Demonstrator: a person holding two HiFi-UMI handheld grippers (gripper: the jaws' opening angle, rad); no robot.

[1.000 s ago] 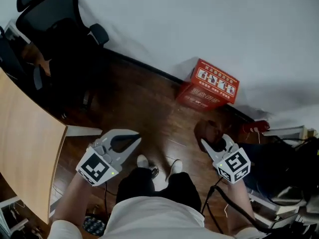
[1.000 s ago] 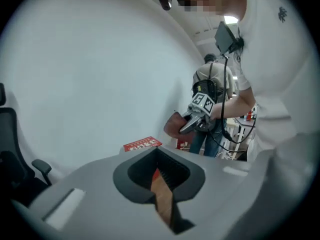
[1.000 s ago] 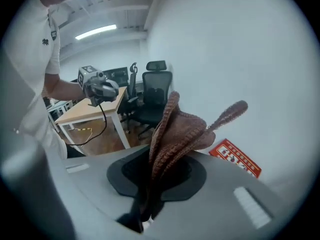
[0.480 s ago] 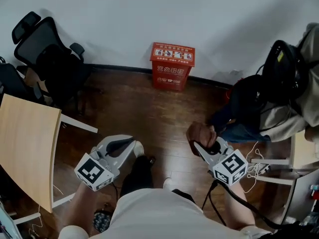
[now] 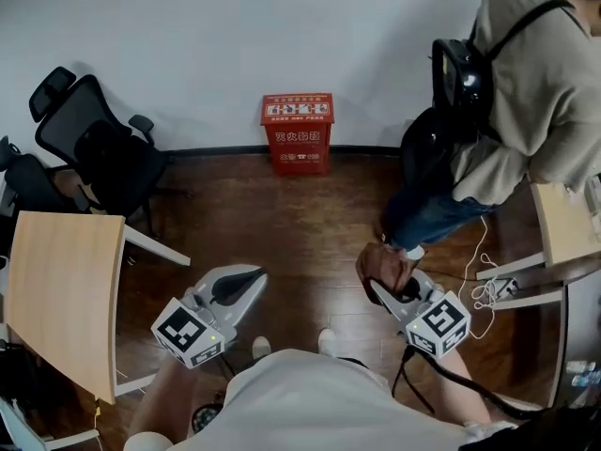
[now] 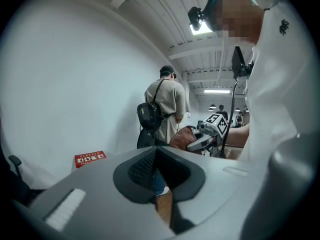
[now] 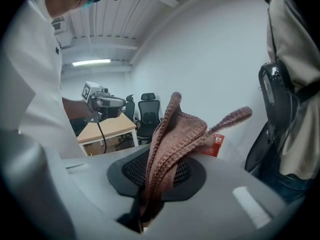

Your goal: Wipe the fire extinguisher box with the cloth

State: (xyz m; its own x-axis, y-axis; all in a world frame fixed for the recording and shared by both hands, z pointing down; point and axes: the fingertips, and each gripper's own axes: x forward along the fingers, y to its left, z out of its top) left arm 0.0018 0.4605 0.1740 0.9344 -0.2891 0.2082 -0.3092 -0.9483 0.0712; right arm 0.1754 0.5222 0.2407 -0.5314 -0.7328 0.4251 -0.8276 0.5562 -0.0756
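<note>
Far left: black office chair (image 5: 94, 148) by the wall; pale wooden worktop (image 5: 61, 299) below it at the frame edge

Left gripper (image 5: 252, 276) held low over the dark wood floor (image 5: 282, 219). Its own view shows the jaws together with nothing between them; only a sliver of floor is seen past the seam

Centre, far side: red fire extinguisher box (image 5: 297, 132) stands on the floor against the white wall, upright, printed top facing up. It is well apart from both grippers, ahead of them and roughly between their lines. In the left gripper view it sits small at lower left; in the right gripper view it shows just behind the cloth

Right gripper (image 5: 380, 289): jaws clamped on a brown knitted cloth (image 5: 380, 263), which bunches up above the tips, one corner sticking out to the side

Right: a standing person (image 5: 535, 83) in a beige top with a black backpack (image 5: 460, 78), near the right gripper, beside a second worktop (image 5: 563, 224)
</note>
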